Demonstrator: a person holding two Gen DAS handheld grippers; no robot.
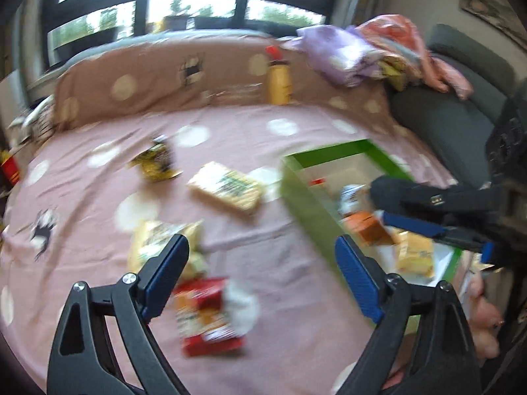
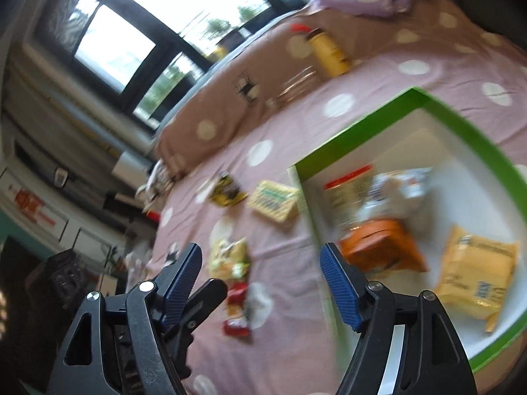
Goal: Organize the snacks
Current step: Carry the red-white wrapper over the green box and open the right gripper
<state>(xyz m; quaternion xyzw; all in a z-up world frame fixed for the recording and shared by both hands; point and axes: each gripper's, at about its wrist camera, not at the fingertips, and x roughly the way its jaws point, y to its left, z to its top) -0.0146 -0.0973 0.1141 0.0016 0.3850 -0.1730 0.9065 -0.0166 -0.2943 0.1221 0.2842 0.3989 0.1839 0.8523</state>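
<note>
Snacks lie scattered on the pink bed (image 1: 82,181); 4 more sit inside the green box (image 2: 372,125). Both left tongs (image 1: 263,270) and right tongs (image 2: 260,279) gape wide, holding nothing.

The sheet (image 1: 230,240) was pink with white dots. The box (image 2: 461,125) had green walls and a white inside. In it lay an orange packet (image 2: 382,247) and a yellow bag (image 2: 477,270). On the sheet lay a red packet (image 1: 207,319) and a pale yellow pack (image 1: 227,187). The bottle (image 1: 279,82) was yellow with a red cap. Both grippers' pads (image 1: 355,279) were blue on black arms.
</note>
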